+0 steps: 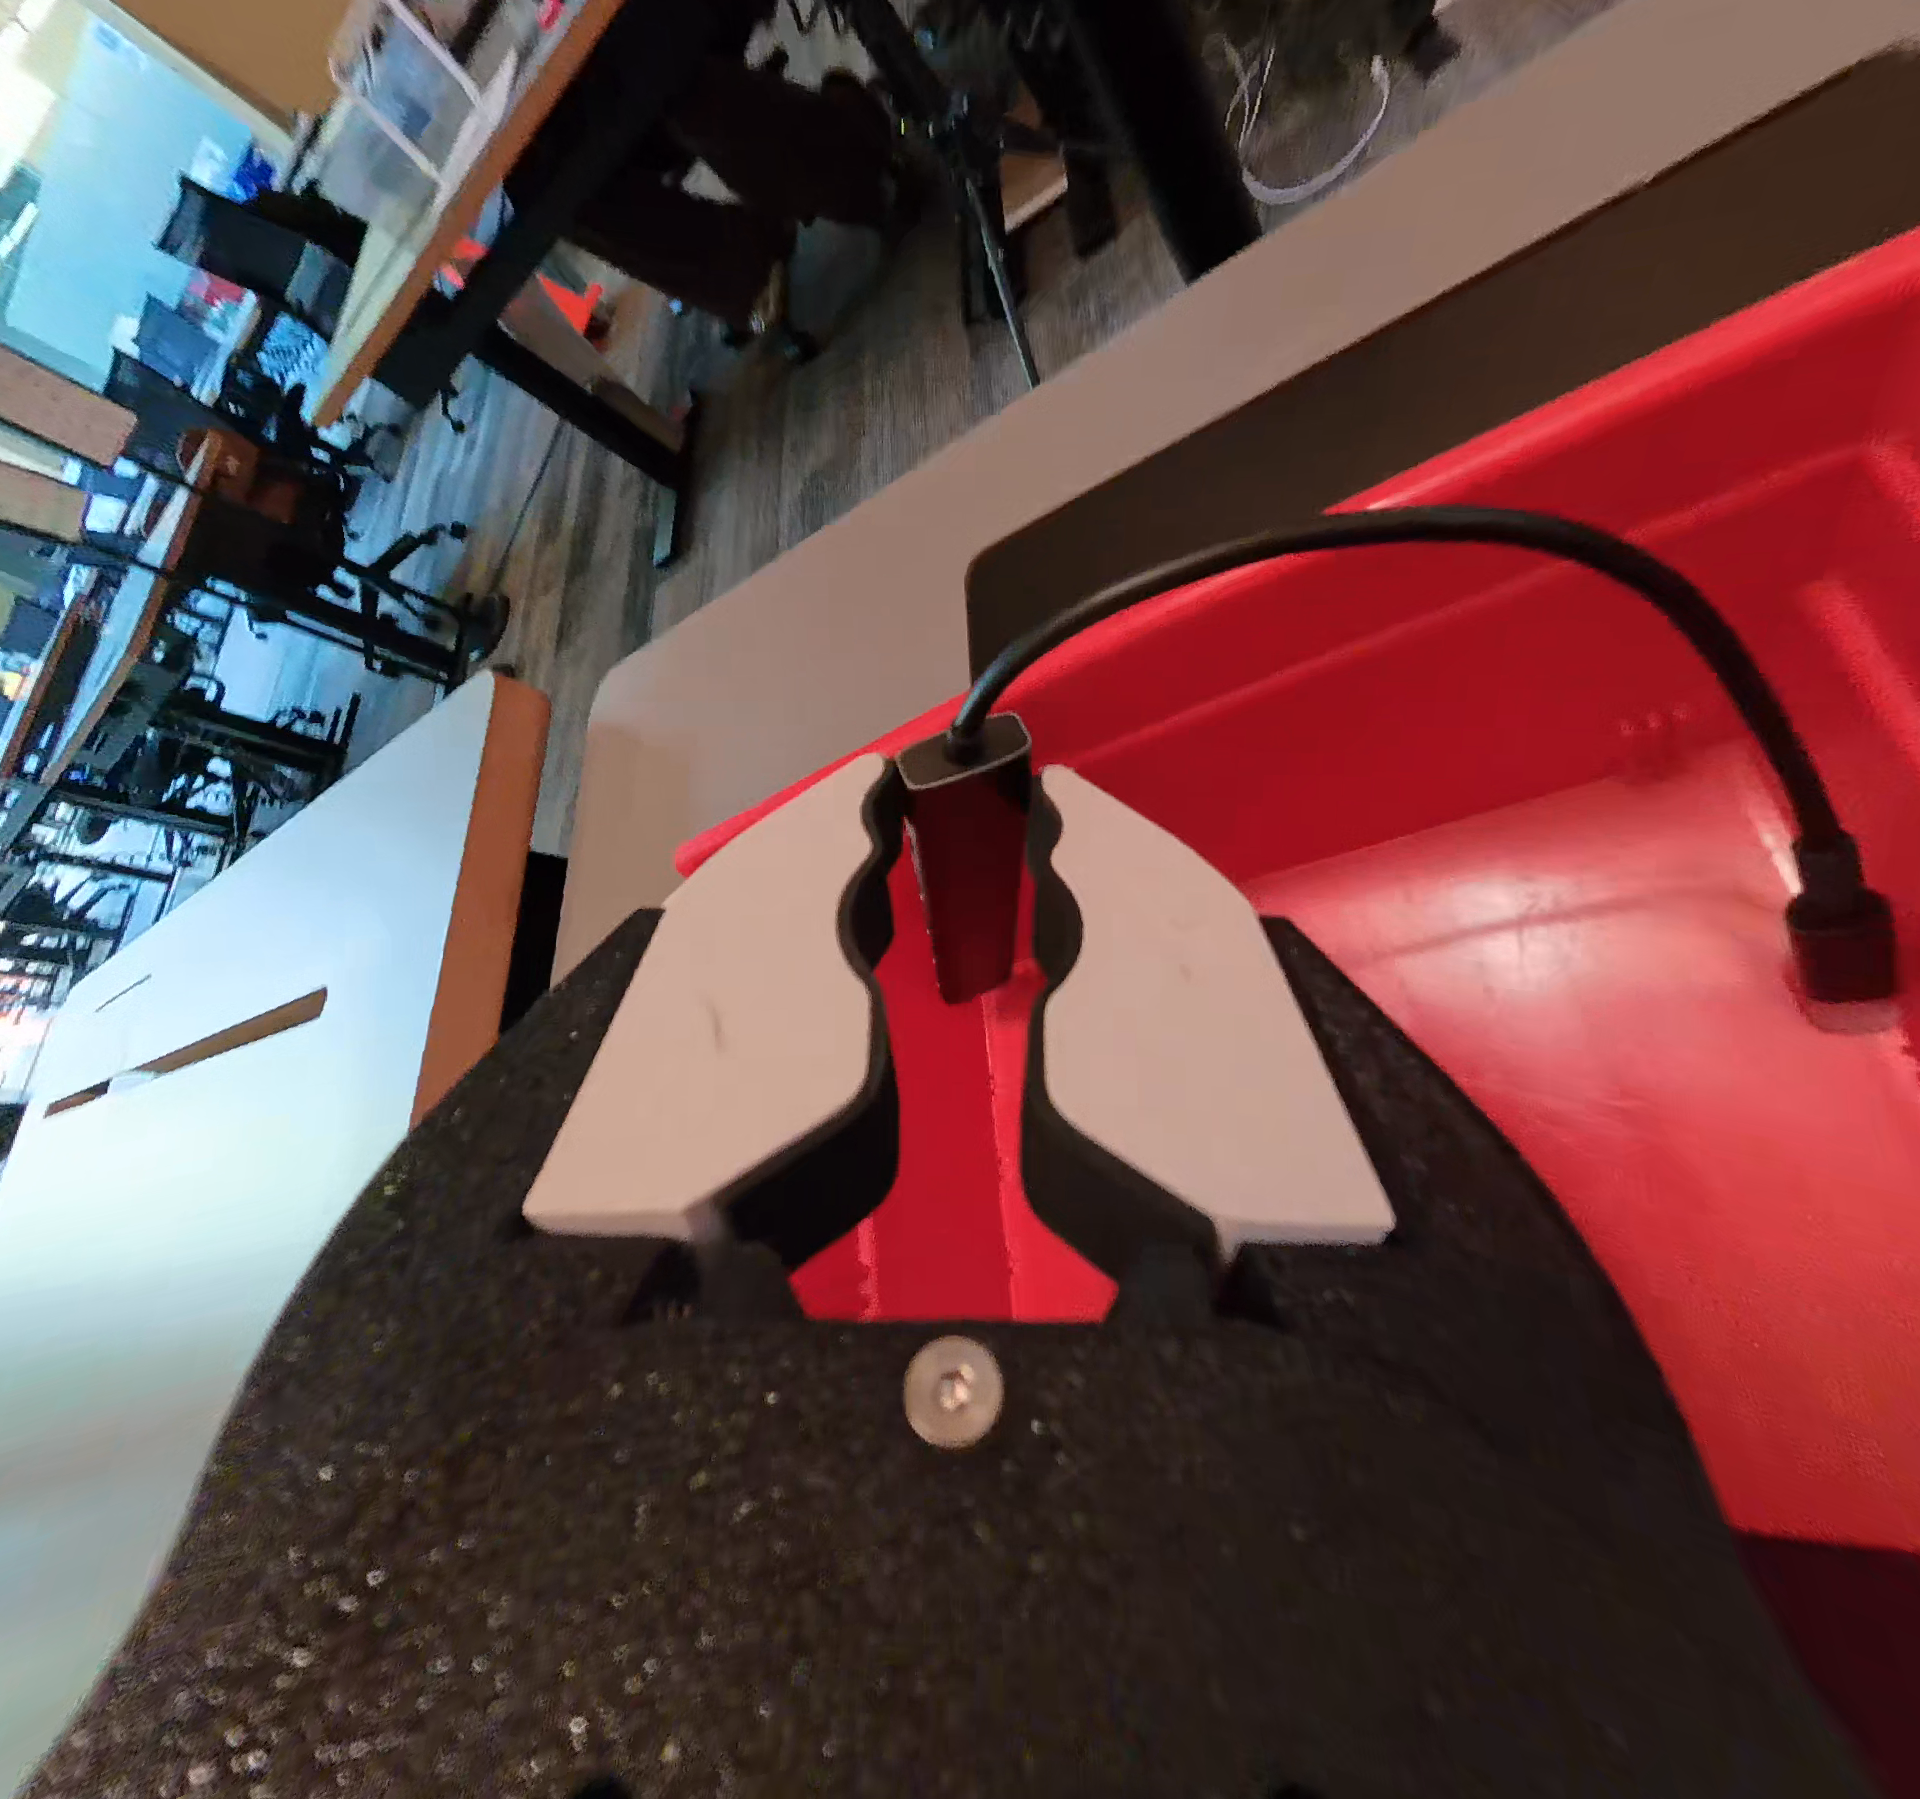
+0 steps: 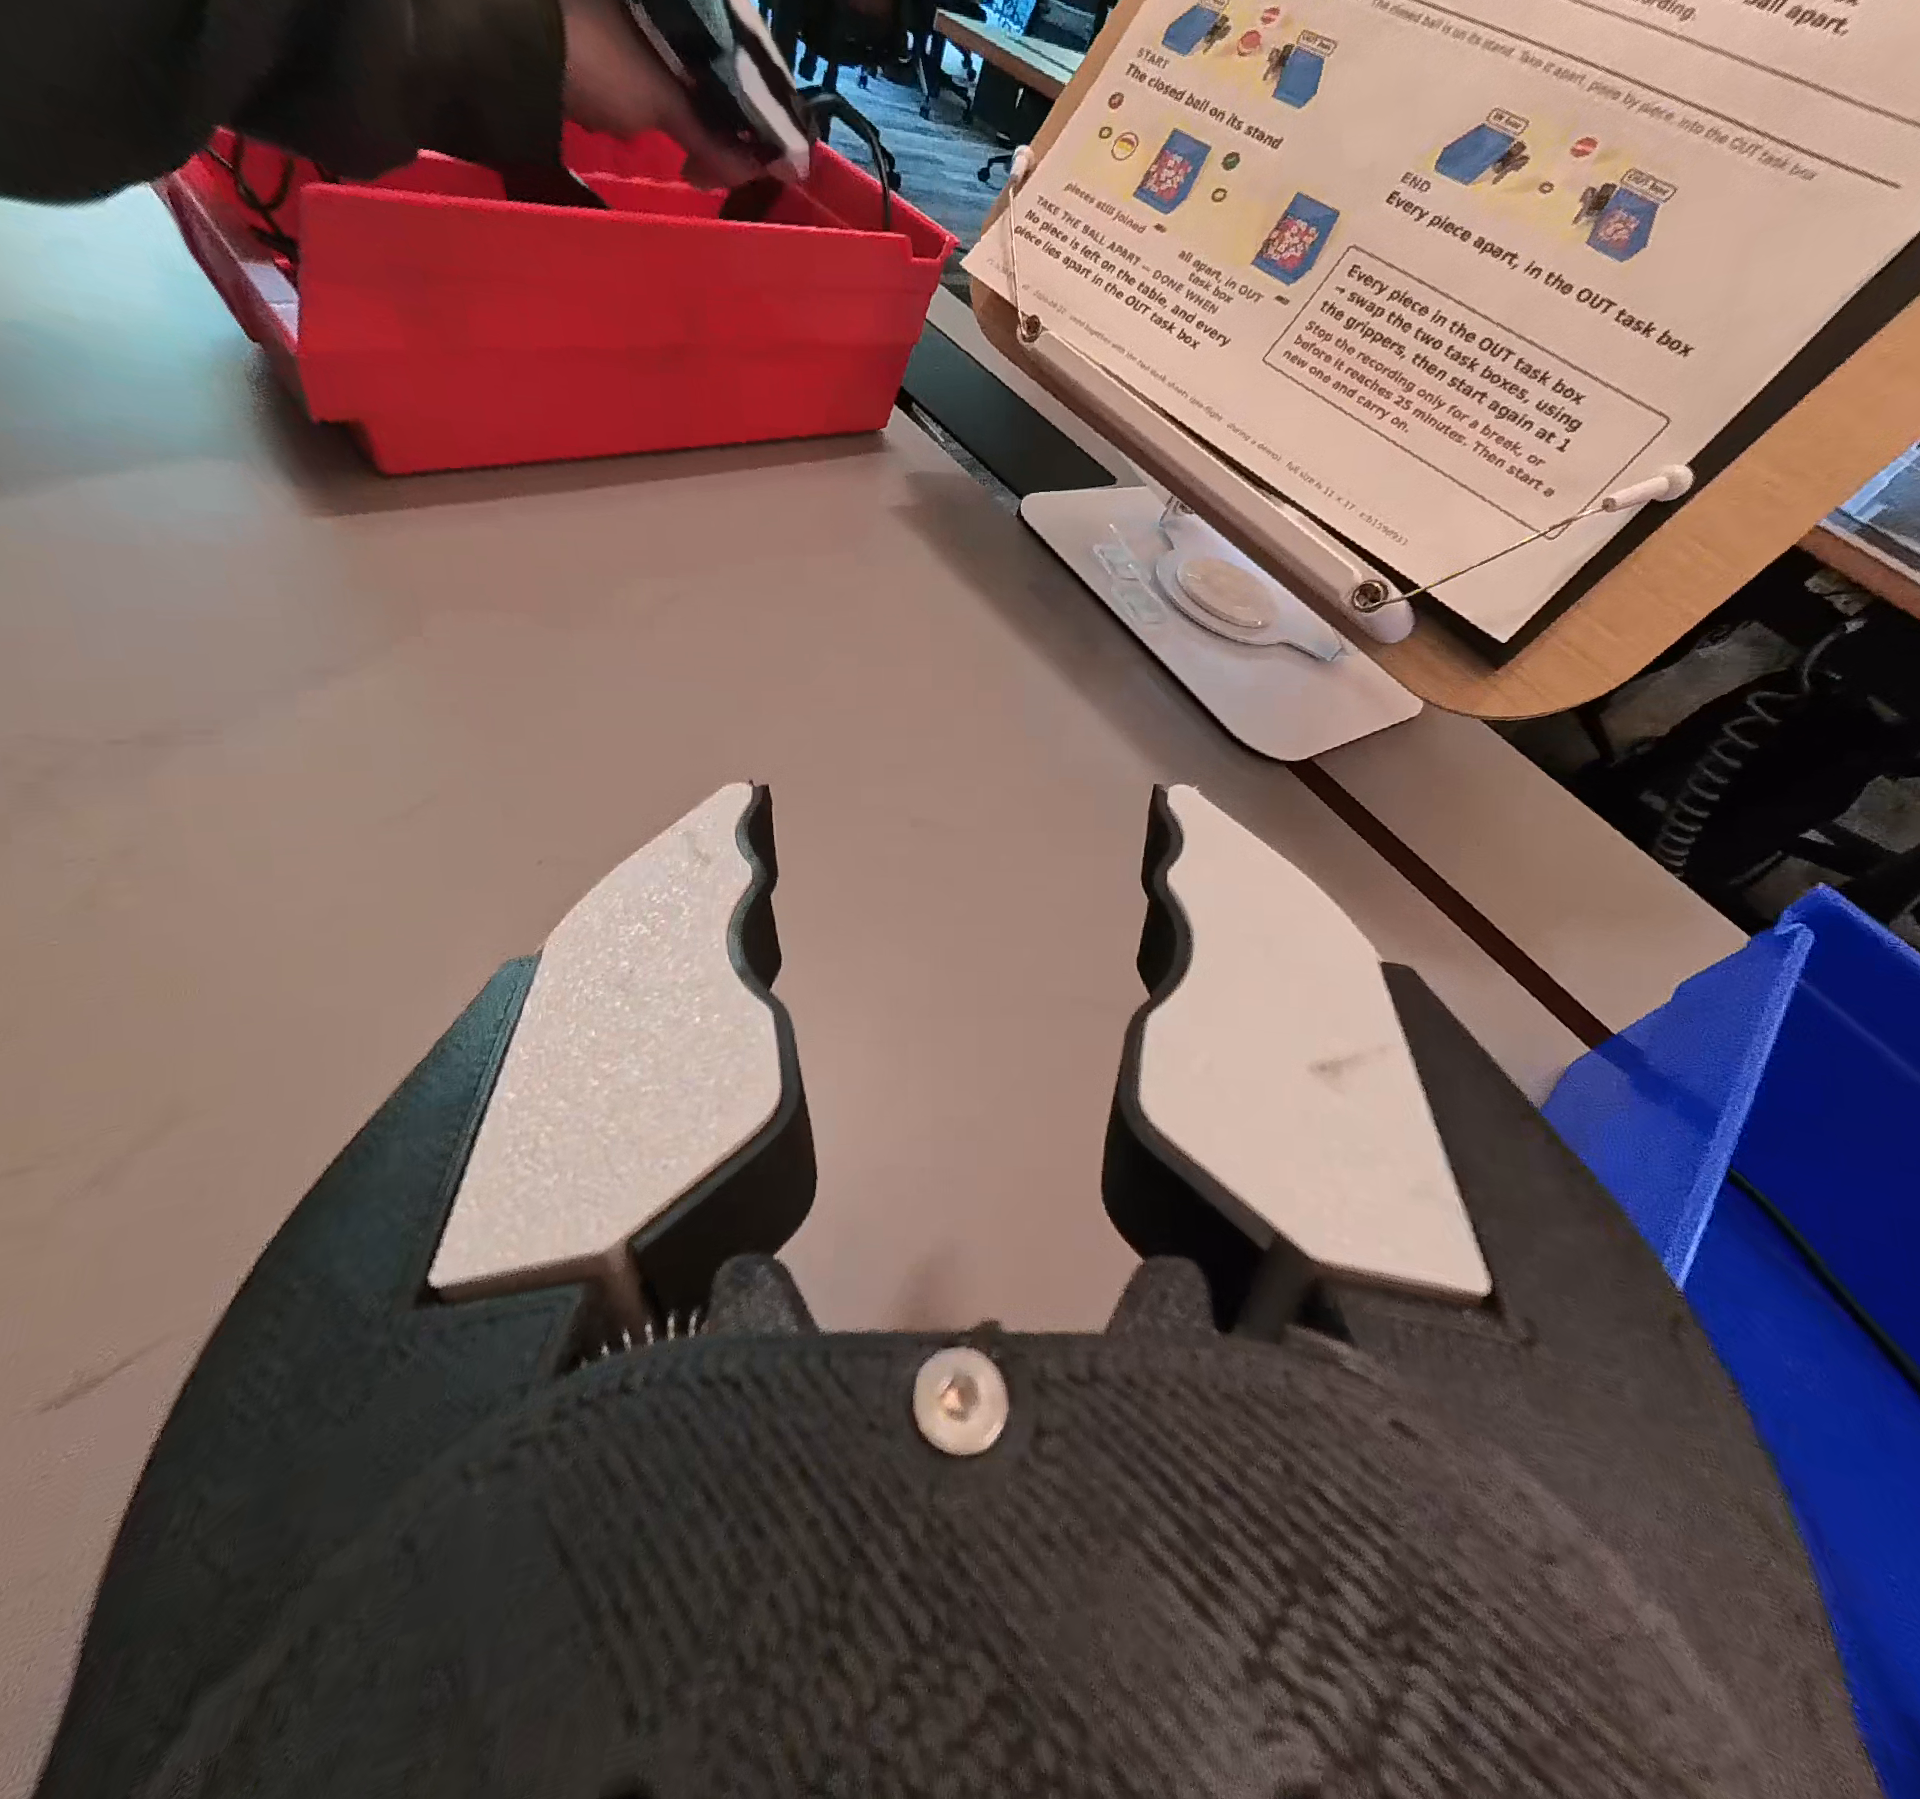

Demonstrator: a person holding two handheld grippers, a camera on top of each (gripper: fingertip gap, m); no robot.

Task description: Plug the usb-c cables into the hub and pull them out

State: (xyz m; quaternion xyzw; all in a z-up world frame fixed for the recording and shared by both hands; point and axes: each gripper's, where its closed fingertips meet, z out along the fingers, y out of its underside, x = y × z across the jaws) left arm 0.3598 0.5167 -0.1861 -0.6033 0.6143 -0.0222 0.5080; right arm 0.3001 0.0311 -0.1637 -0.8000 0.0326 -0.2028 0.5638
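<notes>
Left hand-held gripper is clamping the dark hub over the red bin, centre frame, its cable's plug dangling right. Right hand-held gripper is hovering apart over the surface. Nothing plugged yet; all insertions seemingly remaining.

Smooth grey-beige surface. Red plastic bin, far left. Blue plastic bin, right edge. Tilted wooden document stand on white base plate, bearing printed instruction sheet under wire clips.
</notes>
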